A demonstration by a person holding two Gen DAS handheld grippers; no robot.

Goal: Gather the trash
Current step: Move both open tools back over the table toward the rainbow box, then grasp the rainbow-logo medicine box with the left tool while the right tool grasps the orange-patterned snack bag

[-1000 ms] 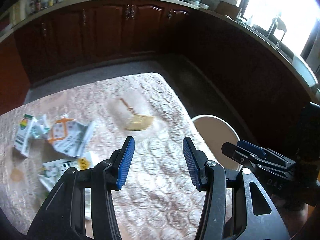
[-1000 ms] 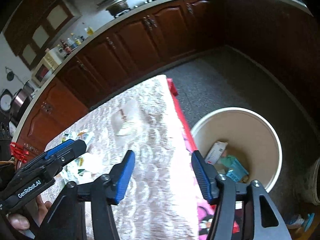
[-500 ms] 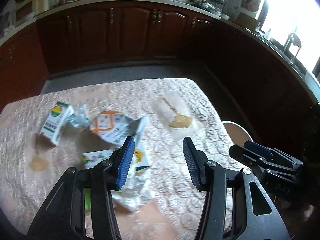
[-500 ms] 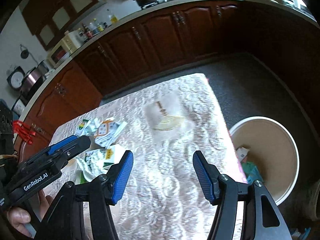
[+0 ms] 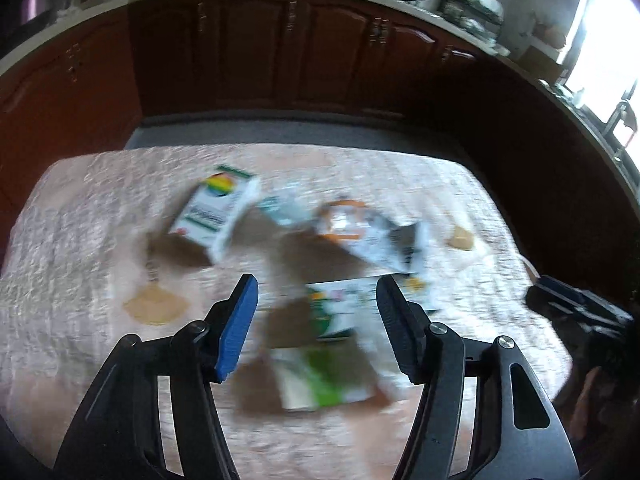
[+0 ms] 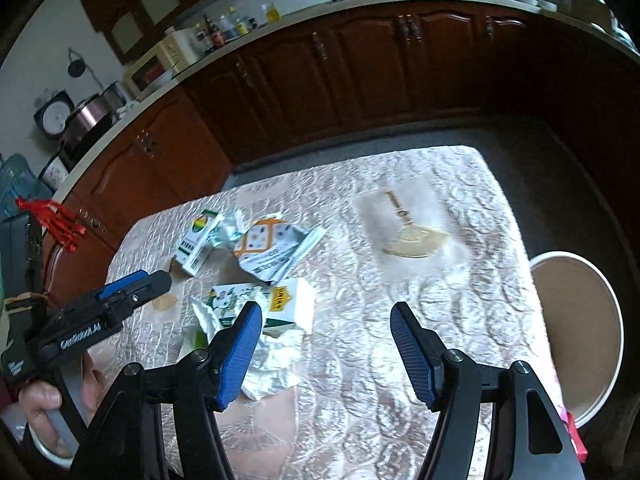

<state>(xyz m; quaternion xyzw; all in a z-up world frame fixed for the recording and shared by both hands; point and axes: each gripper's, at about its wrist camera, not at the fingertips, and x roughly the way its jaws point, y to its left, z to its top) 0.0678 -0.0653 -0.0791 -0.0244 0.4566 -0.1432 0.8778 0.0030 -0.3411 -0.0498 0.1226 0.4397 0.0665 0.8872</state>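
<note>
Several pieces of trash lie on the quilted tablecloth: a white carton with a rainbow print (image 5: pixel 216 212) (image 6: pixel 198 240), a crumpled orange-patterned pack (image 5: pixel 360 232) (image 6: pixel 272 252), a white and green box (image 5: pixel 340 312) (image 6: pixel 280 304) and a crumpled white wrapper (image 6: pixel 272 364). My left gripper (image 5: pixel 316 328) hovers above the white and green box. Its jaws are opening and grip nothing. My right gripper (image 6: pixel 326 344) hangs over bare cloth just right of the pile, jaws also opening and empty. The left wrist view is blurred.
A round cream bin (image 6: pixel 576 336) stands on the floor off the table's right edge. Fan-shaped prints (image 6: pixel 416 240) (image 5: pixel 156 308) mark the cloth. Dark wooden cabinets (image 6: pixel 360 72) curve round the far side. A person's hand (image 6: pixel 40 396) holds the left gripper's handle.
Both grippers have swung left, from the table's right side and the bin to the trash pile. The jaws of both stand wider apart than before.
</note>
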